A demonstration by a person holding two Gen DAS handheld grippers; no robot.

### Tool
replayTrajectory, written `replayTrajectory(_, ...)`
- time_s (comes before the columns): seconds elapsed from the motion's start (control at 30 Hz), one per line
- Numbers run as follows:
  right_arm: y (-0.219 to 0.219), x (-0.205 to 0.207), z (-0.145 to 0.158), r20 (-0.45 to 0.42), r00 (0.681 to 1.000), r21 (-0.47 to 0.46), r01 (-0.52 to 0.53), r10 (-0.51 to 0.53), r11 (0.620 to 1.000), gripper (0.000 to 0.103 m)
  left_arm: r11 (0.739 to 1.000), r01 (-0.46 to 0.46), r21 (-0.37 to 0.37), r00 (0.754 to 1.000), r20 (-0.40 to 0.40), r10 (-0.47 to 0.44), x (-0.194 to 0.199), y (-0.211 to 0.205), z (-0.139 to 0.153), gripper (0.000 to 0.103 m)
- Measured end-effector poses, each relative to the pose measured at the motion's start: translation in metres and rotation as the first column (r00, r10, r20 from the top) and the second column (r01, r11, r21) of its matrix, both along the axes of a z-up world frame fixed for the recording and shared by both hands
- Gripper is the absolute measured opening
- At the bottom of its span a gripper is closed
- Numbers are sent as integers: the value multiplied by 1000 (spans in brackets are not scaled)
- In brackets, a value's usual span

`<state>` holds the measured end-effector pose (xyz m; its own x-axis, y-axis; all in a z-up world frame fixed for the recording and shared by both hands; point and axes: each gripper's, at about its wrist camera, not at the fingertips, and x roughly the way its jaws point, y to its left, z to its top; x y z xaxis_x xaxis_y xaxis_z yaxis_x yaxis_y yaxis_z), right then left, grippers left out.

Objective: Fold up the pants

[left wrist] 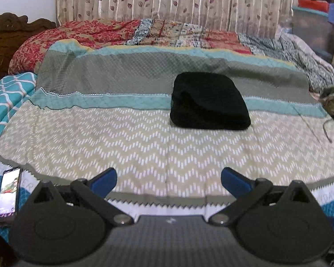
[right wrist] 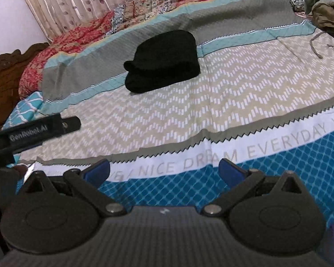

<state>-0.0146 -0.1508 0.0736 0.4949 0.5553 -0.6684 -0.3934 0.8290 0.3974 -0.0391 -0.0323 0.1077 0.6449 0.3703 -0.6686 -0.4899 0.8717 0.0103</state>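
Lower left of left view: phone (left wrist: 9,193) on bed (left wrist: 144,151), screen lit. Left tool (left wrist: 168,178) bottom centre, fingers spread wide, empty. Black pants (left wrist: 208,102) folded compact, centre-right, on bedspread. Right tool (right wrist: 164,170) bottom centre, wide apart, empty; pants (right wrist: 164,61) upper centre.

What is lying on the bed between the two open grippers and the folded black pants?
Nothing visible. Only bare patterned bedsheet lies between the left gripper or right gripper and the black pants. The phone and olive garment lie off to the sides.
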Motion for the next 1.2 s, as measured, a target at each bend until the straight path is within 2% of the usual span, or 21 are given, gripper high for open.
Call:
replayTrajectory(0.3, 6, -24, 9, 20, 1000, 17, 6, -6, 1000, 103, 999, -6, 42, 1000, -11, 7, -14, -14, 2, 103)
replayTrajectory(0.77, 8, -32, 15, 71, 997, 13, 36, -37, 999, 103, 1000, -19, -3, 999, -39, 19, -15, -13, -5, 103)
replayTrajectory(1.07, 8, -28, 10, 67, 996, 5, 59, -59, 998, 103, 1000, -27, -9, 997, -79, 27, -9, -12, -12, 103)
replayTrajectory(1.2, 4, -24, 11, 85, 993, 12, 81, -81, 997, 103, 999, -32, 43, 996, -77, 35, -7, -14, -12, 103)
